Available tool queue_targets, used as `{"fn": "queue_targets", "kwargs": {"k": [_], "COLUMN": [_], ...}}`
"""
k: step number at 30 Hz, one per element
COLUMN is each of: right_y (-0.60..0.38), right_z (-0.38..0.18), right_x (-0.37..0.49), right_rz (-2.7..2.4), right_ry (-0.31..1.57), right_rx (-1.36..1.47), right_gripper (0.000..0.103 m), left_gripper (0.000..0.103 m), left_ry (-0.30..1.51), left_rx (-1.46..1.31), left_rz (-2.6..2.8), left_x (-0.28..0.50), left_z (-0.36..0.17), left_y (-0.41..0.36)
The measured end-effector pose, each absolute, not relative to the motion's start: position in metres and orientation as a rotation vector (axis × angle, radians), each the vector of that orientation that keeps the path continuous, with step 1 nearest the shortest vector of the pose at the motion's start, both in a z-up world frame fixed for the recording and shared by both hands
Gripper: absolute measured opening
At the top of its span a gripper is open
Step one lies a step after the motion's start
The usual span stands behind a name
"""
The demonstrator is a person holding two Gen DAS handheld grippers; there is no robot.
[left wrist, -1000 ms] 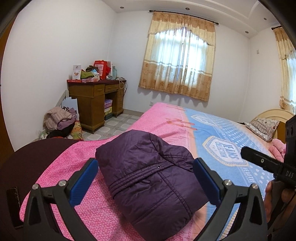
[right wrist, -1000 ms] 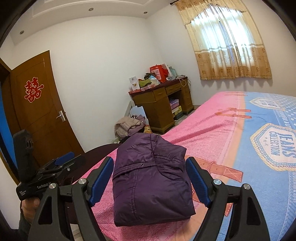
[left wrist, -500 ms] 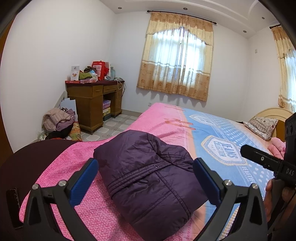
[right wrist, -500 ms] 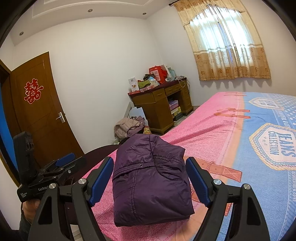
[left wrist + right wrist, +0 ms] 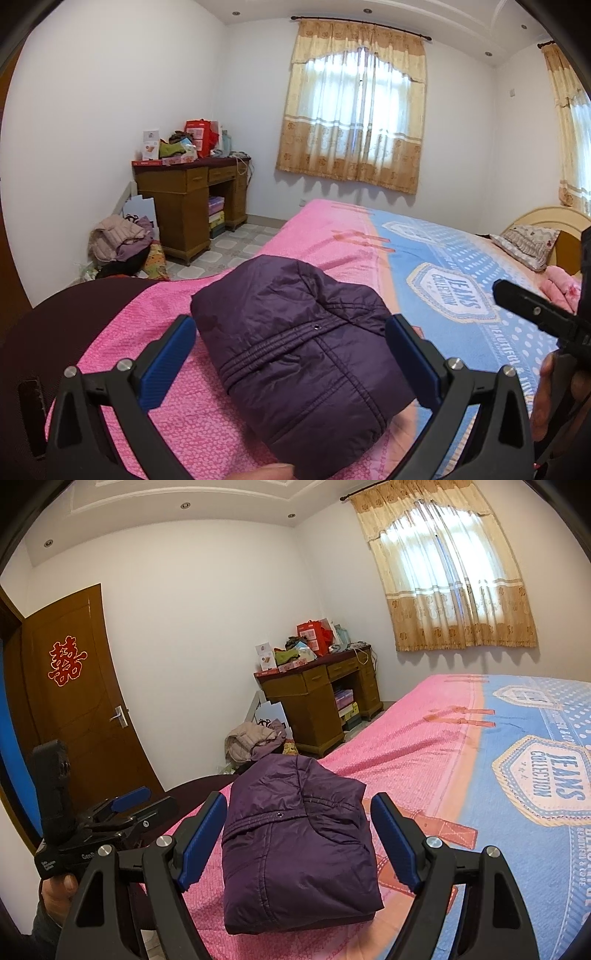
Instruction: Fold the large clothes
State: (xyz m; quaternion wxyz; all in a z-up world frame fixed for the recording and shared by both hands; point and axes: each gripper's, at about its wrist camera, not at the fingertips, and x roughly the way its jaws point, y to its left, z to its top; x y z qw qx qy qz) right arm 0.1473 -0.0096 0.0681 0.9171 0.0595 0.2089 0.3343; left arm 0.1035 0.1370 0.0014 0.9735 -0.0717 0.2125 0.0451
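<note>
Both grippers are angled a bit downward over the near edge of the bed, each held up by a person's hand. The left gripper [image 5: 290,365] has its blue-padded fingers [image 5: 168,363] spread wide, nothing pinched between them. They just frame the folded dark purple quilted jacket [image 5: 295,350] without touching it, as far as I can tell through the fisheye warp. Same deal with the right gripper [image 5: 299,843]: jaws wide apart, blue pads [image 5: 395,840] on either side of the jacket, gripping nothing.

The jacket sits as a compact folded bundle on the pink part of the pink-and-blue bedspread [image 5: 424,746], close to the near edge. In the right wrist view the left gripper shows at the near left, with a hand [image 5: 55,893] around its handle.

Farther off, by the far wall, there's a loose heap of beige and mauve clothes [image 5: 255,740] on the floor beside a cluttered brown wooden desk [image 5: 317,698].
</note>
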Motion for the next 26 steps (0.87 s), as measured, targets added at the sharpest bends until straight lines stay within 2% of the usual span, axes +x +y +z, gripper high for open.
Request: {"fn": "queue_targets", "kwargs": {"k": [26], "right_y": [-0.01], "right_z": [0.07], "right_x": [0.149], "right_rz": [0.685], "right_ry": [0.438], "right_rx": [0.124], "right_gripper": [0.08], "left_gripper": [0.103], "left_ry": [0.413], "left_rx": [-0.14], "left_rz": [0.133], "left_x": [0.105], "left_z": [0.002], "left_y": [0.148]}}
